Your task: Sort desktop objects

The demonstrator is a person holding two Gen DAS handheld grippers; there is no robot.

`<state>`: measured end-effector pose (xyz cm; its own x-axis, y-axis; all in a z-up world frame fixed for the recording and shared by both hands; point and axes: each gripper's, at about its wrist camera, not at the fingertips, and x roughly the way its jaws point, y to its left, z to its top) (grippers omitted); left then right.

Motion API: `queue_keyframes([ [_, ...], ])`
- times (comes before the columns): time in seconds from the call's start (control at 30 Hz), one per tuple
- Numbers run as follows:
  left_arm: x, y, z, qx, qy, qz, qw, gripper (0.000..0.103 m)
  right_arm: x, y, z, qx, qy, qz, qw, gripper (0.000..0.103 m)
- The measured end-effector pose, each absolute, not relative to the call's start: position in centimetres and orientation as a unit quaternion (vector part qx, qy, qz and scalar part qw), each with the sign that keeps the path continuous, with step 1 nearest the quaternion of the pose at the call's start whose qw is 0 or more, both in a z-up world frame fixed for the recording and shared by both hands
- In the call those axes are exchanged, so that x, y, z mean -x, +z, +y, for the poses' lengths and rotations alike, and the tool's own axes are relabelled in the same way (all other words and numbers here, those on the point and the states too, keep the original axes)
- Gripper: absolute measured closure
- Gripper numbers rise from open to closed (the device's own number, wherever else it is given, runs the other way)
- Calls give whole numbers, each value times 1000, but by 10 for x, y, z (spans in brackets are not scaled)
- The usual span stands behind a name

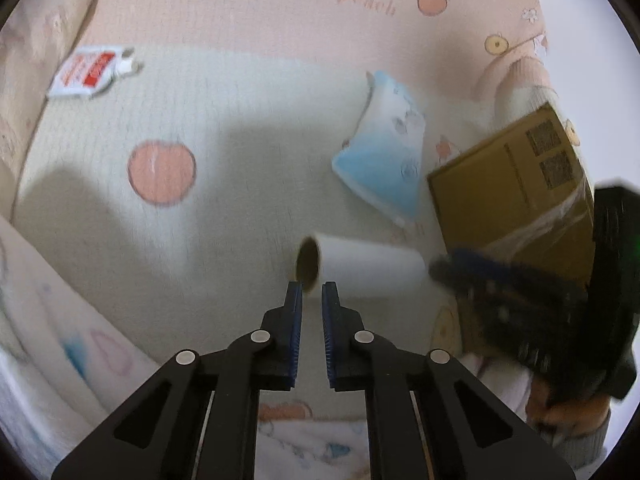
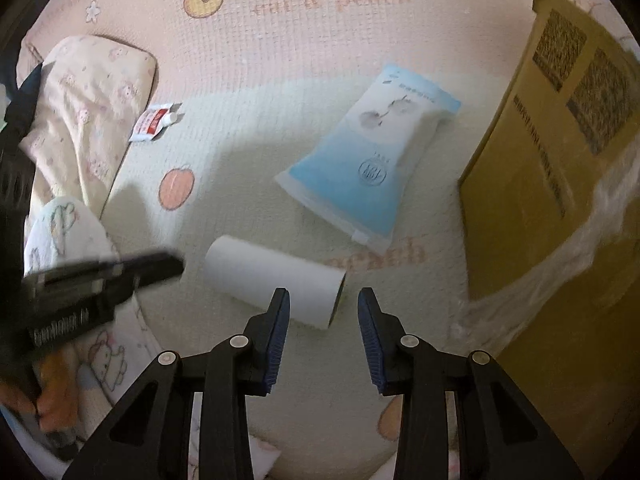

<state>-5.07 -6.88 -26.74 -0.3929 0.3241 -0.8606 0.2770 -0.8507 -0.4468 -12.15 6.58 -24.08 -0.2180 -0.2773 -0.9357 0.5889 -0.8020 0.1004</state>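
1. Left gripper [image 1: 311, 286] hung just above the near, open end of the white paper roll with a brown cardboard core [image 1: 360, 266]; its jaws stood nearly closed with a narrow gap and nothing between the blue pads; the roll was not held.
2. Right gripper [image 2: 323, 292] hovered over the opposite end of the same white roll [image 2: 276, 280]; its jaws stood partly apart, empty, the roll's end showing between the tips but below them and not pinched.
3. The roll lay on its side on the cream and pink printed quilted mat [image 1: 224, 152], near the blue and white soft plastic pack [image 2: 368, 168] and the brown cardboard box sealed with clear tape [image 2: 560, 184]; a small white and red tube [image 2: 154, 122] lay well apart, beside a patterned cream pillow [image 2: 88, 112].
4. Judgement: the step in hand appeared to be picking up the roll; one gripper should reopen wide enough to span the roll's body, descend square across its middle, and close gently, as the cylinder may roll or crush.
5. Legible writing: "cat & peach" and "peach" on the mat; the box bore two square code labels, unreadable; the pack's and tube's print was too blurred to read.
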Motion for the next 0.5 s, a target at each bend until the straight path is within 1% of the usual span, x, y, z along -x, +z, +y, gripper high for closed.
queue_keyframes([
  [0.13, 55, -273, -58, 571, 784, -244, 11, 92, 135, -241, 61, -561, -768, 149, 272, 70],
  [0.4, 64, -287, -55, 591, 766, -253, 12, 92, 147, -256, 46, -565, -752, 193, 280, 70],
  [0.47, 66, -290, -57, 592, 761, -264, 14, 92, 145, -261, 43, -566, -744, 212, 285, 70],
  [0.5, 67, -291, -59, 591, 760, -269, 15, 92, 144, -262, 43, -565, -742, 208, 293, 70],
])
